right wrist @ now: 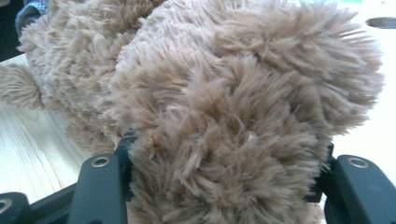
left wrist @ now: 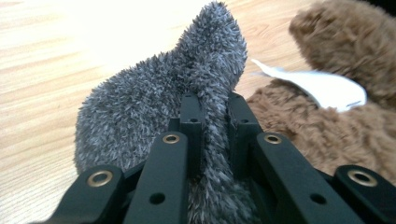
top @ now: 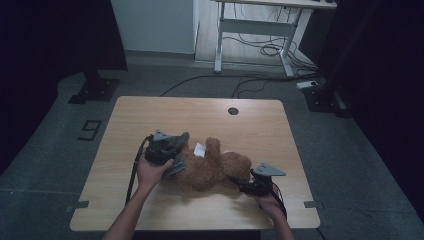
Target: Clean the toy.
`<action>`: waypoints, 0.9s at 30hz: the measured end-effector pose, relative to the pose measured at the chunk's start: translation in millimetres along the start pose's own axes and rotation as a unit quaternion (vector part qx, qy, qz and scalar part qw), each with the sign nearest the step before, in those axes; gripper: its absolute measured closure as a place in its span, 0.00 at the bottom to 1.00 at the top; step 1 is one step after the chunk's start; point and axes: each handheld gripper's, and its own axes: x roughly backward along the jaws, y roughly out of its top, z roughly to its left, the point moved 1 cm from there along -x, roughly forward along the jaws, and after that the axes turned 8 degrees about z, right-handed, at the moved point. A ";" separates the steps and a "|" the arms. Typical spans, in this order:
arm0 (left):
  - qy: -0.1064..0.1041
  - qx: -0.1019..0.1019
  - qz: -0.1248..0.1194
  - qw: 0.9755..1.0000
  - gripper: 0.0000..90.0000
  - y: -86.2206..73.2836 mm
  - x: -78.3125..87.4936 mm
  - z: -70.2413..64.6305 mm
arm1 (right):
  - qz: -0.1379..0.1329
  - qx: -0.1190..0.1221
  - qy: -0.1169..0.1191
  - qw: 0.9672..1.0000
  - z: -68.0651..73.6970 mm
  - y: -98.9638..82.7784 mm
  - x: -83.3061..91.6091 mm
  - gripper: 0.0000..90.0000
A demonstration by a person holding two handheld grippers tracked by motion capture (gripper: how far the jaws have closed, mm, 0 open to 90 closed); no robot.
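A brown plush bear [top: 212,167] lies on its side in the middle of the wooden table [top: 165,115], with a white tag [top: 199,149] near its upper end. My left gripper [top: 181,150] sits at the bear's left end, shut on a grey fuzzy piece of fabric [left wrist: 140,112]. The fabric stands up between the jaws, the bear [left wrist: 336,135] and tag [left wrist: 327,88] just to its right. My right gripper [top: 239,181] is at the bear's right end. Its jaws clamp a thick tuft of the bear's fur [right wrist: 233,116] from both sides.
A round cable hole [top: 233,111] sits near the table's far edge. Beyond the table stand a white desk frame [top: 260,25], loose cables [top: 265,50] on the floor and dark stands at both sides. The person's forearms enter from the near edge.
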 end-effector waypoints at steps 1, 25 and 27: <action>-0.006 -0.007 -0.004 1.000 0.89 3.4 2.6 -5.3 | 0.000 -0.001 0.000 1.000 -0.3 -0.2 0.1 0.42; -0.115 -0.007 0.007 0.993 0.89 15.5 -32.4 -46.7 | -0.001 0.002 -0.004 1.000 1.2 0.8 -0.9 0.41; -0.107 -0.003 0.004 0.994 0.89 13.5 -28.2 -39.2 | -0.002 0.001 -0.005 1.000 1.3 0.6 -0.9 0.41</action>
